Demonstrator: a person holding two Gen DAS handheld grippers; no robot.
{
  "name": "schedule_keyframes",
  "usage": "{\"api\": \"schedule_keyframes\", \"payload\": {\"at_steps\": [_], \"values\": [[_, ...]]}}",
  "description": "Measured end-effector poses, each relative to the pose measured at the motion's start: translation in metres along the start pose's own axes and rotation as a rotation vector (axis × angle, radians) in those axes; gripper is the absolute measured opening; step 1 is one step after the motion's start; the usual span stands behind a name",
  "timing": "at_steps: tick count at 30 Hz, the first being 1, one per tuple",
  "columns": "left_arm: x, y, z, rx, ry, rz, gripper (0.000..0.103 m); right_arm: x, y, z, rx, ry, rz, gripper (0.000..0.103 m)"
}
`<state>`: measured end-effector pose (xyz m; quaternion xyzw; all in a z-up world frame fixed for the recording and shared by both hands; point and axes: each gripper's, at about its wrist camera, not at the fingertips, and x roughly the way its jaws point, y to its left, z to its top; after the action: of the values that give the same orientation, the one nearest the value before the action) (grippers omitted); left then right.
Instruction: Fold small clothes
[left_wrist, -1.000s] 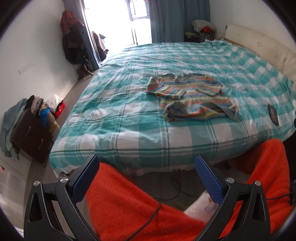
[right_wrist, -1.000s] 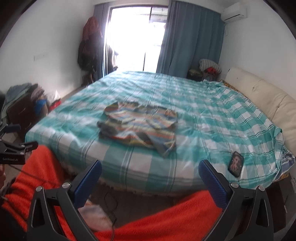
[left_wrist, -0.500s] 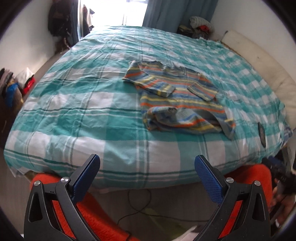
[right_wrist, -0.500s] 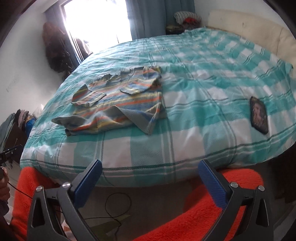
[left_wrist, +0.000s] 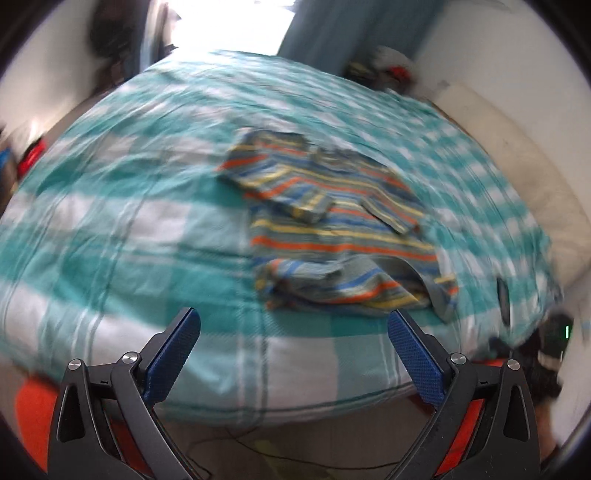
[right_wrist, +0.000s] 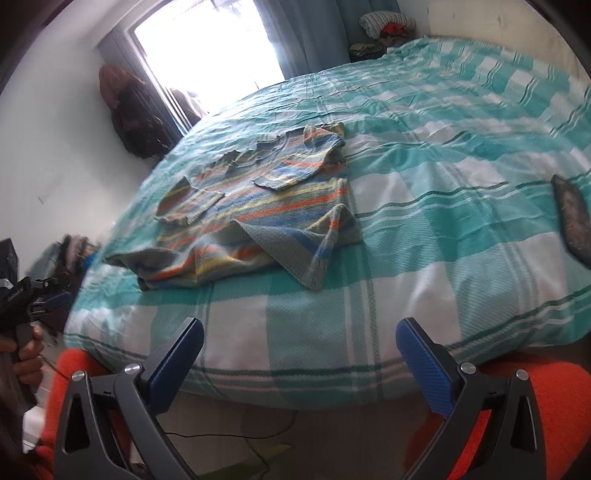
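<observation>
On the bed (right_wrist: 424, 229) lies the striped top (right_wrist: 258, 206), sleeves tucked in, hem rumpled nearest me; I hold both the left hand-held gripper (left_wrist: 293, 347) and right hand-held gripper (right_wrist: 299, 350) spread wide and empty, short of it, ready for the hem.

The left black gripper with blue ribbed finger pads (left_wrist: 293, 338) has its jaws spread wide and holds nothing. The right black gripper with the same blue pads (right_wrist: 299, 345) is also wide apart and empty. The person's legs in orange fleece (right_wrist: 554, 398) are below both.
</observation>
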<state>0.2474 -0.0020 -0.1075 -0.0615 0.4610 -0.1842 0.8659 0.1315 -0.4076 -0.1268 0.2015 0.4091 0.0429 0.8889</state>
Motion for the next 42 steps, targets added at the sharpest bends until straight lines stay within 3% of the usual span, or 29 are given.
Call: {"api": "schedule_keyframes", "payload": {"at_steps": [3, 5, 9, 10, 11, 12, 13, 14, 15, 21, 25, 27, 28, 29, 31, 32, 34, 36, 38, 40, 42], "values": [[0.034, -0.030, 0.005, 0.241, 0.019, 0.009, 0.098, 0.027, -0.020, 0.017, 0.092, 0.052, 0.052, 0.103], [0.059, -0.041, 0.009, 0.334, 0.044, 0.028, 0.078, 0.046, -0.030, 0.028, 0.130, 0.093, 0.060, 0.102], [0.097, -0.044, 0.021, 0.359, 0.061, 0.051, 0.056, 0.082, -0.041, 0.041, 0.169, 0.142, 0.105, 0.079], [0.103, -0.043, 0.023, 0.347, 0.072, 0.035, 0.038, 0.088, -0.042, 0.042, 0.168, 0.145, 0.110, 0.078], [0.108, -0.042, 0.025, 0.335, 0.088, 0.009, 0.023, 0.095, -0.042, 0.044, 0.164, 0.142, 0.126, 0.069], [0.110, -0.042, 0.025, 0.326, 0.098, -0.012, 0.017, 0.099, -0.041, 0.045, 0.164, 0.144, 0.141, 0.050], [0.110, -0.043, 0.024, 0.326, 0.094, -0.017, 0.009, 0.103, -0.042, 0.047, 0.167, 0.159, 0.150, 0.038], [0.106, -0.044, 0.024, 0.322, 0.091, -0.033, 0.008, 0.103, -0.042, 0.048, 0.169, 0.174, 0.147, 0.015], [0.099, -0.042, 0.023, 0.313, 0.093, -0.063, 0.008, 0.099, -0.042, 0.048, 0.161, 0.177, 0.144, 0.007], [0.040, -0.021, -0.006, 0.328, 0.117, -0.159, 0.008, 0.027, -0.043, 0.046, 0.071, 0.226, 0.199, 0.005], [0.033, -0.014, -0.038, 0.355, 0.180, -0.118, 0.010, 0.021, -0.064, 0.034, 0.068, 0.327, 0.133, 0.005], [0.033, -0.002, -0.049, 0.289, 0.205, -0.103, 0.019, 0.029, -0.074, 0.025, 0.077, 0.368, 0.106, 0.005], [0.033, 0.008, -0.051, 0.222, 0.208, -0.097, 0.034, 0.032, -0.078, 0.022, 0.086, 0.383, 0.104, 0.005], [0.031, 0.019, -0.053, 0.138, 0.198, -0.104, 0.055, 0.036, -0.082, 0.018, 0.101, 0.397, 0.103, 0.006], [0.026, 0.040, -0.056, -0.037, 0.154, -0.141, 0.080, 0.041, -0.087, 0.015, 0.112, 0.387, 0.081, 0.009], [0.026, 0.047, -0.057, -0.106, 0.132, -0.152, 0.083, 0.042, -0.088, 0.014, 0.108, 0.383, 0.059, 0.011], [0.036, 0.051, -0.056, -0.179, 0.127, -0.179, 0.083, 0.045, -0.088, 0.013, 0.095, 0.377, 0.031, 0.027], [0.054, 0.046, -0.056, -0.174, 0.162, -0.168, 0.082, 0.047, -0.089, 0.013, 0.096, 0.370, 0.045, 0.040], [0.075, 0.036, -0.058, -0.125, 0.219, -0.124, 0.069, 0.051, -0.089, 0.010, 0.093, 0.375, 0.057, 0.046], [0.085, 0.025, -0.061, -0.086, 0.234, -0.065, 0.062, 0.057, -0.088, 0.006, 0.095, 0.391, 0.057, 0.047], [0.091, 0.017, -0.062, -0.065, 0.261, -0.011, 0.022, 0.063, -0.090, 0.003, 0.097, 0.420, 0.065, 0.042]]}}
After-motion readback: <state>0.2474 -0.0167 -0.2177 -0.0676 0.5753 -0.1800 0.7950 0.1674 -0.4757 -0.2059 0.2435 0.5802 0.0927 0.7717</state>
